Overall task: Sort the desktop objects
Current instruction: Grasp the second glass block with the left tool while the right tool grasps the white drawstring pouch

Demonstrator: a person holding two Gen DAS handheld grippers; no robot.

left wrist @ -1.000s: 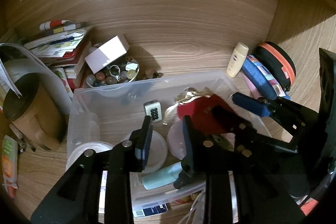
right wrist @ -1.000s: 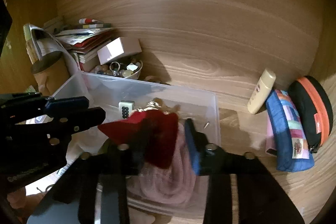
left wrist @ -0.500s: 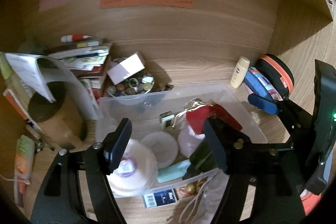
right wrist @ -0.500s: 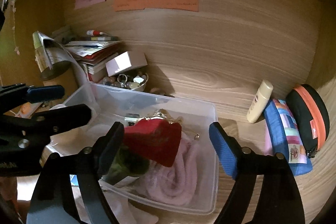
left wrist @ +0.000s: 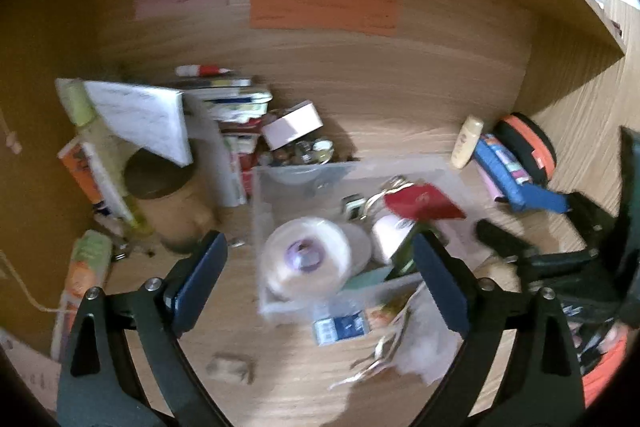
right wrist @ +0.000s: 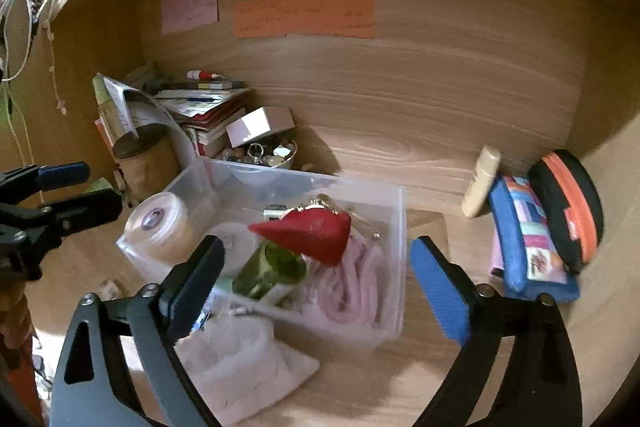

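Note:
A clear plastic bin [left wrist: 276,183] [right wrist: 394,227] stands on the wooden desk. In it lie a red purse [left wrist: 420,205] [right wrist: 312,231], a green bottle [right wrist: 272,271], a pink cord [right wrist: 352,287] and a white tape roll [left wrist: 304,255] [right wrist: 160,223]. My left gripper [left wrist: 316,255] hangs above the bin's near left part, its jaws opening, nothing touching the pads. Over the bin's near edge, the jaws of my right gripper [right wrist: 316,255] are opening too; purse and bottle lie below, untouched. Each view also shows the other gripper at its side.
A white cloth bag [right wrist: 240,359] lies in front of the bin. A cream bottle [right wrist: 480,187], a blue pouch [right wrist: 528,247] and a black-and-orange case [right wrist: 568,207] are to the right. Books [right wrist: 208,107], a trinket bowl [right wrist: 268,153] and a brown cup [right wrist: 144,159] crowd the back left.
Both grippers have opened from nearly shut to wide. Both have drawn back and up from the bin. The red purse has left the right fingers and rests in the bin.

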